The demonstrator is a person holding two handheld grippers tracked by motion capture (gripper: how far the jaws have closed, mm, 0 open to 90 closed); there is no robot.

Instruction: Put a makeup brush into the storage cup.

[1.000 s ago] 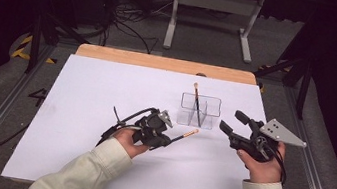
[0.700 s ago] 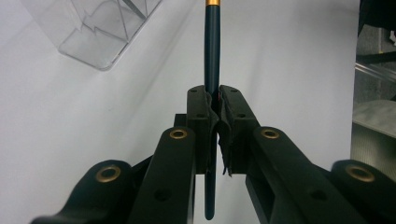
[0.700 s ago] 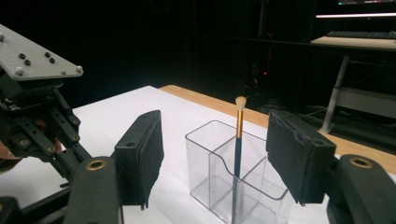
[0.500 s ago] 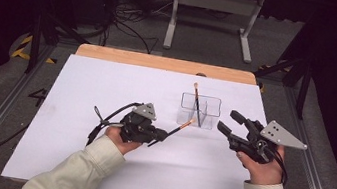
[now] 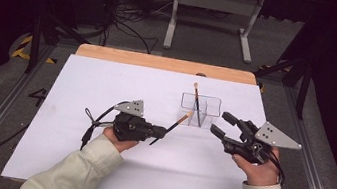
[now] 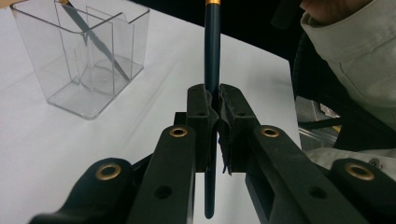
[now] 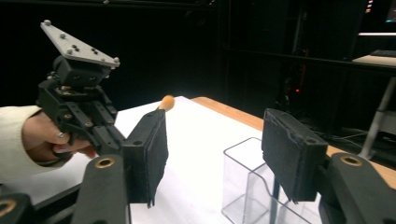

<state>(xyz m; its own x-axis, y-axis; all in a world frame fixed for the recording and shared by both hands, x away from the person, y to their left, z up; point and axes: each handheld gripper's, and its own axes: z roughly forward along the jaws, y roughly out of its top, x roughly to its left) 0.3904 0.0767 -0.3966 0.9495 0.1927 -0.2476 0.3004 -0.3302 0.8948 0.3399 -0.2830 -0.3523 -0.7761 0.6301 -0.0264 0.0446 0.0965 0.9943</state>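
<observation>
My left gripper [image 5: 162, 131] is shut on a dark-handled brush [image 5: 172, 126], whose tan tip points up and right toward a clear divided holder [image 5: 199, 110]. In the left gripper view the brush handle [image 6: 211, 60] runs straight up between the closed pads, with the clear holder [image 6: 88, 56] at upper left. A second brush [image 5: 196, 100] leans inside the holder. My right gripper [image 5: 225, 124] stands open just right of the holder with nothing between its jaws. In the right gripper view the holder [image 7: 254, 186] sits below its open jaws, and the left gripper [image 7: 79, 107] with the brush tip [image 7: 166, 101] lies farther off.
A white sheet [image 5: 106, 90] covers the table, with a wooden edge [image 5: 161, 62] at the far side. Metal rails [image 5: 4, 100] run along both sides. A stand [image 5: 210, 20] and cables lie on the floor beyond.
My left gripper has drawn back leftward and toward the person with the brush, its tip now pointing at the holder. The right gripper has barely moved.
</observation>
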